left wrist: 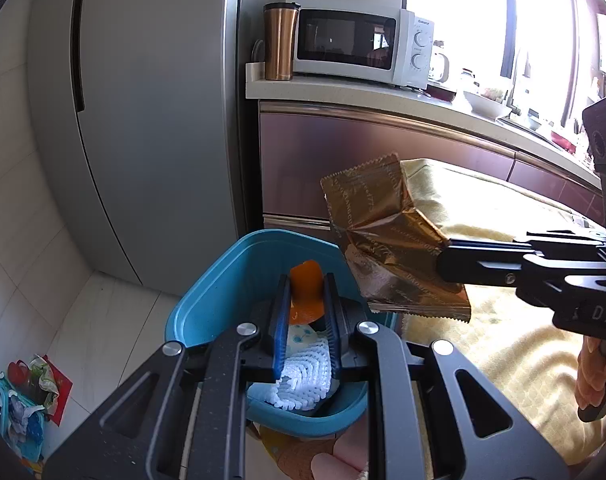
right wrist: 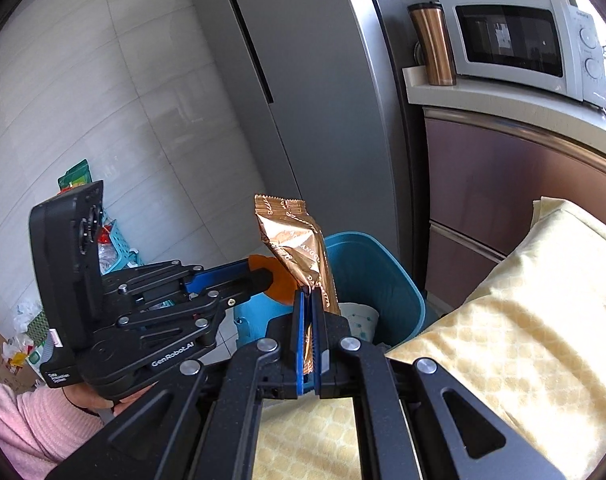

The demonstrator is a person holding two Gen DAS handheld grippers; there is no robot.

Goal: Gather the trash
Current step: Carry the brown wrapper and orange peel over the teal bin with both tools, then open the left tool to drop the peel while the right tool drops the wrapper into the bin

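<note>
The left gripper (left wrist: 306, 312) pinches an orange scrap (left wrist: 305, 294) above the blue bin (left wrist: 207, 300). The right gripper (right wrist: 310, 336) has its fingers closed on a gold wrapper (right wrist: 299, 248), beside the bin's rim. It should move over the opening, then release. The wrapper's long axis runs upward, away from the fingers.

- A home kitchen is shown.
- A tall grey refrigerator (left wrist: 143, 120) is set against a tiled wall (right wrist: 83, 100).
- A white microwave (left wrist: 359, 44) and a copper travel mug (left wrist: 279, 42) are placed on a pale countertop (left wrist: 343, 94).
- Brown cabinet fronts (left wrist: 363, 152) are fitted beneath.
- Bowls are crowded near a bright window (left wrist: 483, 12).
</note>
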